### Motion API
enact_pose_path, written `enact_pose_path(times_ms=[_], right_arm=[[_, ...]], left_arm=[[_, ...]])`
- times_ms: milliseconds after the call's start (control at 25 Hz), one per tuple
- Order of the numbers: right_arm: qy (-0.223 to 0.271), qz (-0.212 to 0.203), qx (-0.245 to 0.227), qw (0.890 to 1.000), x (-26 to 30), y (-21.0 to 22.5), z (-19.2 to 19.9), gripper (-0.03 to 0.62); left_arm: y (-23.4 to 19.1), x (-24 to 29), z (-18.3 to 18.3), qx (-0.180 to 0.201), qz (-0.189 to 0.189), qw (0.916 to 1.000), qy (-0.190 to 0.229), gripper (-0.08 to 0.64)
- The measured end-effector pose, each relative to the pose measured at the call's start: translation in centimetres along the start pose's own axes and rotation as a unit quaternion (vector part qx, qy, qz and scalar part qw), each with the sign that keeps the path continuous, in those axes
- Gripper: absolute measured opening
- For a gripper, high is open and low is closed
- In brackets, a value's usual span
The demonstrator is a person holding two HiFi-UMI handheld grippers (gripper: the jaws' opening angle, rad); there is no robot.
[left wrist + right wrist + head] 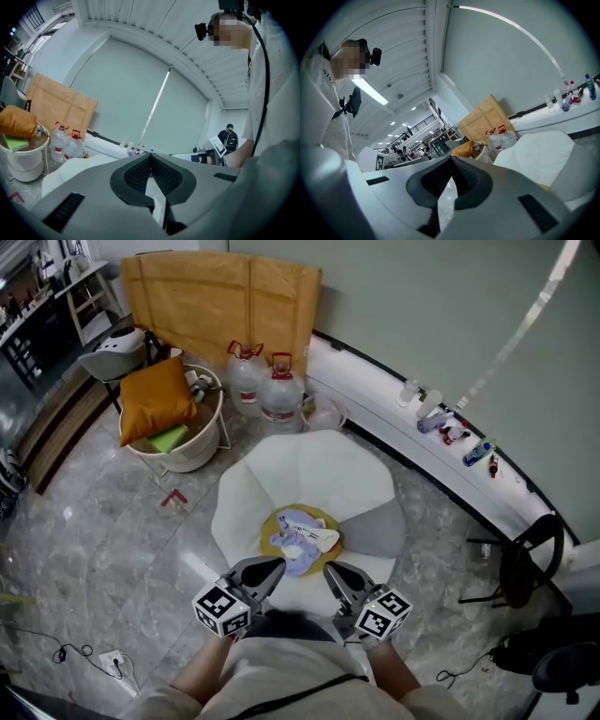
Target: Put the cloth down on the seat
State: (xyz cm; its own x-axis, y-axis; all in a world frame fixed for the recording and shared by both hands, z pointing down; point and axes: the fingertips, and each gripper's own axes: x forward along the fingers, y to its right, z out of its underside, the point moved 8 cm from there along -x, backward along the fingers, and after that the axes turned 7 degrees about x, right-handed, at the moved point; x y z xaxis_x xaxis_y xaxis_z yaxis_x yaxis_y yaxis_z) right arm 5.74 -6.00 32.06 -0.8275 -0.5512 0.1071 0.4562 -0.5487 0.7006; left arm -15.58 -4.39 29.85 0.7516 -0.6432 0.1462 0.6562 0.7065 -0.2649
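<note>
Jaws: we find both pairs clenched shut and empty, the left gripper (151, 154) and the right gripper (451, 159) alike, pads meeting at the tips with no fabric between them.

Head view: the cloth (302, 540), pale lilac and white, lies crumpled on the yellow centre pad (274, 520) of the white petal-shaped seat (309, 465). It is apart from both grippers, which sit just short of it, close in to the person's body, tips aimed at the seat. Also noted: a basket (204, 454) holding an orange cushion (155, 397), and two water bottles (281, 395), well beyond the seat.

Left gripper view: the shut jaws fill the lower frame, with a pale edge of the seat to their left. The cloth does not show.

Right gripper view: shut jaws again, the seat's white petals to the right. The cloth does not show here either.

Step in hand, as we judge it: the cloth looks to be already laid down, so what remains is a clean finish. We would draw both grippers straight back, tips clear of the fabric so nothing snags or drags it. We would also check from above that no corner trails off the pad.
</note>
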Motion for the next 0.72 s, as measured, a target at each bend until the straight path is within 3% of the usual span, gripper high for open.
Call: enact_pose_path(times_ms=[200, 720], right_arm=[[0.002, 0.003, 0.008, 1.0, 0.0, 0.1, 0.1, 0.017], [0.001, 0.001, 0.016, 1.0, 0.6, 1.0, 0.2, 0.017]], left_arm=[[0.3, 0.0, 0.5, 0.001, 0.016, 0.9998, -0.012, 0.014], [-0.6, 0.5, 0.7, -0.009, 0.006, 0.9999, -0.011, 0.014]])
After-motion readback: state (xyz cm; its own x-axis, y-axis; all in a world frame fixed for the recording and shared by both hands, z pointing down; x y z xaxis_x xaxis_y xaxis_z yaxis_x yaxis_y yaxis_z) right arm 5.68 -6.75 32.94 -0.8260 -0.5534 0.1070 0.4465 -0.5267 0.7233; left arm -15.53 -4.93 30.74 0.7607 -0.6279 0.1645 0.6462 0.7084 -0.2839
